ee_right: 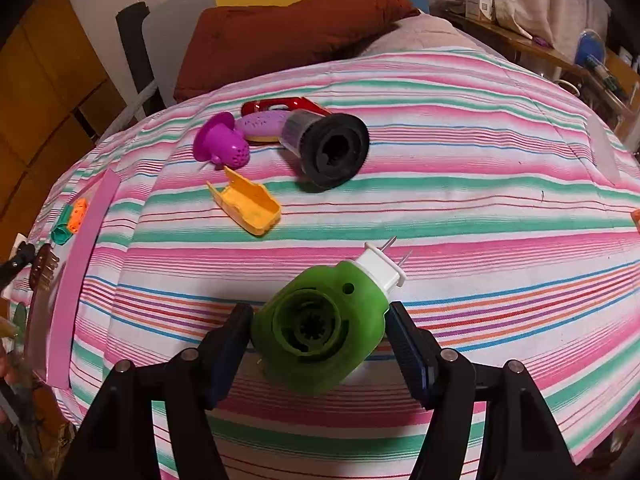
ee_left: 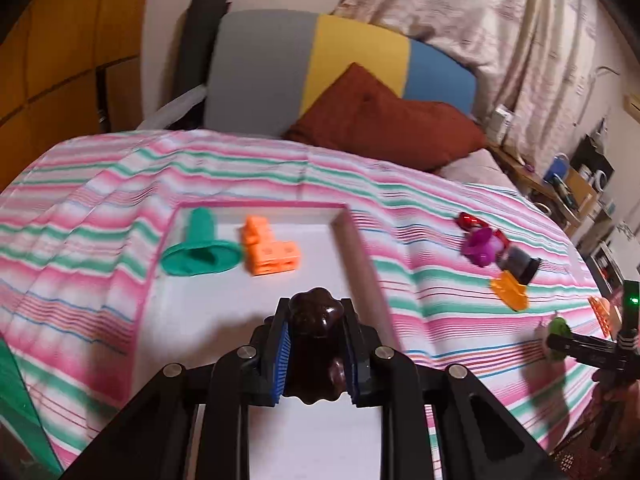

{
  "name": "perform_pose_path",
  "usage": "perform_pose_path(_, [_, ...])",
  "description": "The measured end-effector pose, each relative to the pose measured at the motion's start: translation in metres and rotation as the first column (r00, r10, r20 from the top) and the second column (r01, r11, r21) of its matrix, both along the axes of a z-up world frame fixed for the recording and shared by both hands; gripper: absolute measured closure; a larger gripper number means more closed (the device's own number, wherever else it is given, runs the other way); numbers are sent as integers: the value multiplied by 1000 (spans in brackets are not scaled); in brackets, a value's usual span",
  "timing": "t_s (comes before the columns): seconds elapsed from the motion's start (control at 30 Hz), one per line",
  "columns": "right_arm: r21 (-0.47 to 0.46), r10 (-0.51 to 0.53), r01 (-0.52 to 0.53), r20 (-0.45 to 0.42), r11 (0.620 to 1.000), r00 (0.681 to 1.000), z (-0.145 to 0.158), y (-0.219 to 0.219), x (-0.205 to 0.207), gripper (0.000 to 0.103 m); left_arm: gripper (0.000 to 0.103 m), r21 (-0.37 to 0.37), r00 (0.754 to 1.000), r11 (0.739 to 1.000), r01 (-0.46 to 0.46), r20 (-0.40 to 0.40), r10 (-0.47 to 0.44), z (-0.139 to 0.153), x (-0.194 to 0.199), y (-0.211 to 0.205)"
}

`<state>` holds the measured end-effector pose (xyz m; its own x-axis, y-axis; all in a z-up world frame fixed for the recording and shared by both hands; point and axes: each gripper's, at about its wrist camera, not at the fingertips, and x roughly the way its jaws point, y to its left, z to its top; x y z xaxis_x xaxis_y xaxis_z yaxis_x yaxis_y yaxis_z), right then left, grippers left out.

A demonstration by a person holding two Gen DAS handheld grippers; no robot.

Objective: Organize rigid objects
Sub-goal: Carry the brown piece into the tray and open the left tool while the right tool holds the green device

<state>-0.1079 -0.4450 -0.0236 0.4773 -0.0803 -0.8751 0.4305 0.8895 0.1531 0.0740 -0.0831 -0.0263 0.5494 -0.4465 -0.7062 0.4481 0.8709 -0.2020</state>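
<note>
1. The left claw was clamped on a dark brown knobbly piece, its blue pads pressing both sides, and it hung over the pink-rimmed white tray that lay on the striped bedspread.
2. Ahead of the left claw and to its left, a teal funnel-shaped piece lay on its side in the tray's far end.
3. Just right of the teal piece, almost touching it, sat an orange block piece, also in the tray.
4. Ahead and to the right of the left claw, outside the tray, a cluster lay on the bedspread: a red piece, a purple perforated piece, a black cylinder and an orange-yellow scoop.
5. Far to the right of the left claw, the right claw showed at the frame's edge.
6. In the right wrist view, the right claw's jaws stood on either side of a green plug-in device with a white pronged end; both pads met its sides, and it seemed to rest on the bedspread.
7. Ahead of the right claw and to its left lay the scoop; beyond it the purple piece, a lilac oval and the red piece, with the black cylinder on its side straight ahead.
</note>
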Motion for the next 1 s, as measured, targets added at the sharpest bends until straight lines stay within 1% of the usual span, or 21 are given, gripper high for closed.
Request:
perform_pose_path(0.1, [-7,28,-27,38,1000,999,6,7,3,35,81,11,1000,1000,-25,-16,25,-6,7,11])
perform_pose_path(0.23, [-43,58,-55,73,998,996,17,20,7,34,81,40,998,998,-56,-26,57,-12,18,22])
perform_pose_path(0.33, [-28,69,-67,95,997,993,22,30,11,35,81,51,996,996,-77,-33,78,-16,27,29])
perform_pose_path(0.43, [-10,106,-105,120,994,987,27,45,18,35,81,72,995,994,-87,-35,89,-19,38,31])
perform_pose_path(0.57, [-23,185,-184,166,983,969,38,73,30,35,81,93,996,992,-89,-15,91,-18,49,31])
perform_pose_path(0.63, [-44,220,-215,173,976,960,43,85,37,34,81,117,996,989,-92,-2,93,-18,55,30])
perform_pose_path(0.73, [-50,264,-259,186,964,946,49,101,50,35,81,150,995,983,-103,22,101,-20,63,30])
perform_pose_path(0.77, [-50,276,-271,189,961,942,50,106,54,35,80,154,994,982,-108,28,105,-20,64,31])
perform_pose_path(0.83, [-48,299,-296,195,954,934,52,115,64,34,72,159,993,980,-117,28,114,-19,67,34])
perform_pose_path(0.87, [-47,310,-307,197,950,930,54,119,68,35,66,150,993,982,-116,23,114,-18,66,36])
perform_pose_path(0.9, [-47,326,-324,198,945,924,54,126,75,35,64,134,994,985,-113,17,112,-17,64,38])
perform_pose_path(1.0, [-48,361,-359,199,932,911,55,141,86,34,62,83,993,990,-116,11,115,-13,54,47])
